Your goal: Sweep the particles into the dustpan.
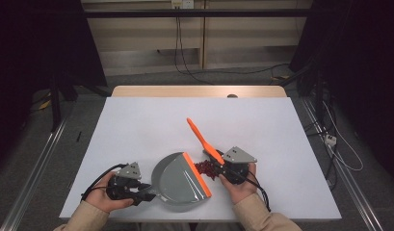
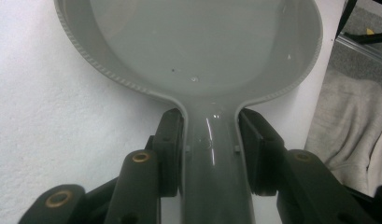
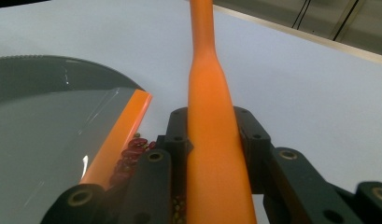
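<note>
Low in the high view's centre, the grey dustpan lies with red beans heaped at its orange lip. Lower down the left gripper view, the left gripper clamps the dustpan's handle. Centre of the right gripper view, the right gripper clasps the orange brush. Sweeping is seemingly underway; next, push the beans into the pan.
</note>
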Action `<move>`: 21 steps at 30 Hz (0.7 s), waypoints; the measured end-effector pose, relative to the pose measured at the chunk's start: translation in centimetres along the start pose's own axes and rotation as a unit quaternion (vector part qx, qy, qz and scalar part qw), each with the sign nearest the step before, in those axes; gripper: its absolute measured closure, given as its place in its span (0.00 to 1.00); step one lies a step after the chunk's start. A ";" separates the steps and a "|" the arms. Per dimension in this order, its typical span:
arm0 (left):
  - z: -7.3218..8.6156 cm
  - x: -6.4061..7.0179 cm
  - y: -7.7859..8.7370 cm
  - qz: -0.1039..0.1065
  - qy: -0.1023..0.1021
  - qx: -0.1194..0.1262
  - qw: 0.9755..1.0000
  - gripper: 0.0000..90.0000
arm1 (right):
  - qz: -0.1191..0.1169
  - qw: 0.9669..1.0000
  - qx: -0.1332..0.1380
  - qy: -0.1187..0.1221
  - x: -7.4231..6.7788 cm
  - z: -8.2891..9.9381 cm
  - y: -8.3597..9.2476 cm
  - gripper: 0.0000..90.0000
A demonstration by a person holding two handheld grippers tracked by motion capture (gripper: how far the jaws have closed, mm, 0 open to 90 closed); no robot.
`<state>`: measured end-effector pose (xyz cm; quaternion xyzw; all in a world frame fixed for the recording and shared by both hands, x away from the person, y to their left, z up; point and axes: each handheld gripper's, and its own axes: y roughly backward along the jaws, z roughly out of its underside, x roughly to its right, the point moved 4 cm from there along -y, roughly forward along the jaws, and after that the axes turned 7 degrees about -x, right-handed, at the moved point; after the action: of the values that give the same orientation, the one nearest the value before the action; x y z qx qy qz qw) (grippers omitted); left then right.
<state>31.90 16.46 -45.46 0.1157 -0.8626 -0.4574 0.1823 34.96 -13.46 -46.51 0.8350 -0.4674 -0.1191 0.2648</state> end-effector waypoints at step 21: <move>-0.9 0.6 -0.9 0.005 0.009 -0.009 1.000 0.69 | 0.001 1.000 0.010 -0.029 -2.0 -0.2 -0.4 0.78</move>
<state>31.77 15.05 -45.61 0.1135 -0.8572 -0.4635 0.1934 34.25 -11.50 -46.64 0.8335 -0.4765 -0.1386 0.2431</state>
